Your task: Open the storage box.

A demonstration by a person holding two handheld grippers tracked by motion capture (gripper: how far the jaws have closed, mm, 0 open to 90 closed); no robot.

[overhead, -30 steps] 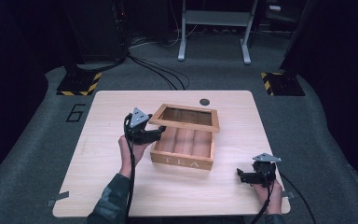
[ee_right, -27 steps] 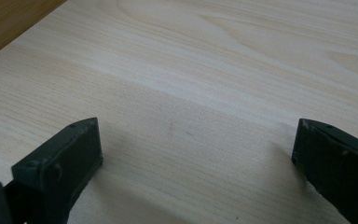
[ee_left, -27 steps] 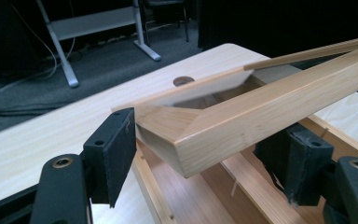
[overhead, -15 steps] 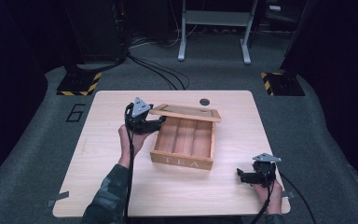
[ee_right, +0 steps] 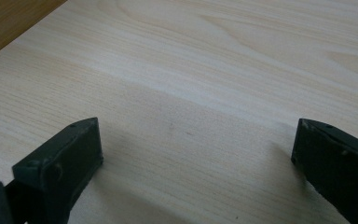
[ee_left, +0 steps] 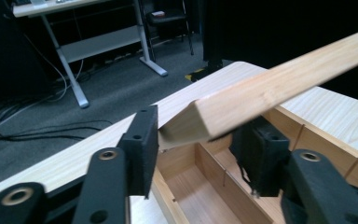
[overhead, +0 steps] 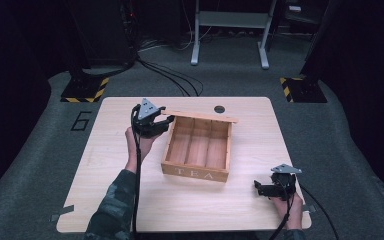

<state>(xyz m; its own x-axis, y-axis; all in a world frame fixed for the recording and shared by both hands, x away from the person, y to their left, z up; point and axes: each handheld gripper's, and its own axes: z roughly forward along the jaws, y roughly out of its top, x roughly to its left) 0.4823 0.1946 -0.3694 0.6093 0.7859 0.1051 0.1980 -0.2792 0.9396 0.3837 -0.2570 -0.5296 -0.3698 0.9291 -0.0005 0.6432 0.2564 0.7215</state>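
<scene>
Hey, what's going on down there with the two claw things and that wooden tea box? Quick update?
Left gripper clamps the lid corner, lid swung up. Tea box open, compartments look empty. Right gripper open, idle on the table.

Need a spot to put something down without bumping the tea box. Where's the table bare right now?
Bare wood lies along the table's near edge between the two forearms, and in the strip right of the tea box. It is crowded at the box's far left corner, where the left claw holds the raised lid. The right claw rests open near the right corner.

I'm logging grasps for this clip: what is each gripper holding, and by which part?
The left gripper stands around the near corner of the tea box's lid, raised open. The right gripper is open, empty.
</scene>
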